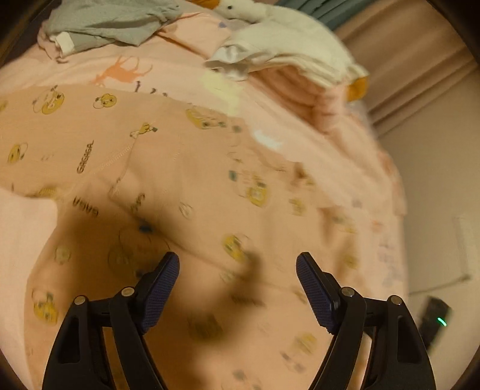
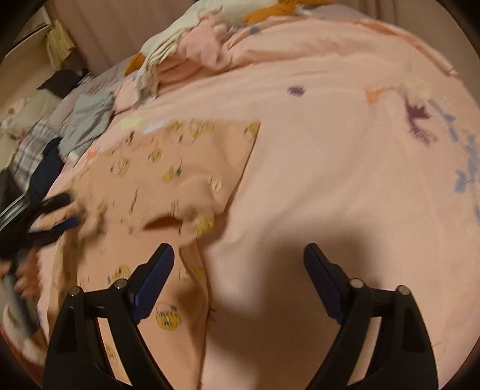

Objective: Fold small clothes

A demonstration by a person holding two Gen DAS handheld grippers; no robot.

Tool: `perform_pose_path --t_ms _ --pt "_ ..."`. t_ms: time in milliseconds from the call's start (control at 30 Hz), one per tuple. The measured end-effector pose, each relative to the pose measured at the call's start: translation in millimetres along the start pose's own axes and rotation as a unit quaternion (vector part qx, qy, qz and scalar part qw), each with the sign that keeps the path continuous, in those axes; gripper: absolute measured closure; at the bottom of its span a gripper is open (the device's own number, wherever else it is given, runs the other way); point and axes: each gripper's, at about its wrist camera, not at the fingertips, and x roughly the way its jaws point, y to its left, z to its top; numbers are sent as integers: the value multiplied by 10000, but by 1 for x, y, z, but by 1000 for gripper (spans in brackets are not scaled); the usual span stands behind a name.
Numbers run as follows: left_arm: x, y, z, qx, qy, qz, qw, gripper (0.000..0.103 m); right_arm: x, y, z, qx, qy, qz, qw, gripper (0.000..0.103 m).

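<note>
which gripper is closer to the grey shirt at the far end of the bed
Left. The left gripper hangs over the peach printed garment, and the grey shirt lies just beyond it. The right gripper is further off, at the garment's other edge.

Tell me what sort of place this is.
Most likely a bedroom at home: the work surface is a bed with a pink printed bedspread, a white plush goose lies at its far edge, and curtains hang behind. Loose clothes such as a grey garment lie around.
</note>
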Motion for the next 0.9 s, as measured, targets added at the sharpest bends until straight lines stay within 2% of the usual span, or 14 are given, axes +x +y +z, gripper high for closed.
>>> perform_pose_path --t_ms 67,167,233,300,333,367,400,433,500,633,733,767,833,900 --pt "17 0 1 -28 26 194 9998 23 2 3 -4 -145 -8 -59 9999 18" --pt "15 0 5 -22 -565 351 9978 23 -1 14 -3 -411 -317 -33 9986 18" --pt "15 2 12 -92 -928 592 9939 32 0 22 1 -562 -499 25 9972 23" --pt "14 7 15 -147 -1161 1089 9871 72 3 33 5 -809 -675 71 9944 42" --pt "15 13 18 -155 -1188 1483 9817 80 9 38 7 -921 -785 -13 9927 69" --pt "13 20 19 -157 -1195 1583 9800 85 16 38 10 -903 -799 -250 9924 98" --pt "13 26 22 -148 -1224 1560 9800 87 26 35 13 -780 -671 -564 9931 96" --pt "13 32 27 -174 -1208 1499 9811 87 36 30 16 -591 -494 -672 9948 95" --pt "9 37 32 -210 -1181 1403 9828 87 37 22 19 -417 -410 -331 9977 94" --pt "0 38 35 134 -1372 1797 9740 89 27 26 15 -725 25 310 9969 92" --pt "-7 51 33 -30 -1195 1593 9800 89 19 27 14 -669 -124 220 9974 89" --pt "-15 59 28 -71 -1194 1565 9804 89 19 26 15 -543 -130 338 9979 89" --pt "-23 58 29 15 -1336 1649 9772 89 20 25 15 -445 -85 509 9977 89" --pt "-31 51 28 380 -1539 2006 9668 89 16 29 17 -351 -330 581 9971 88"
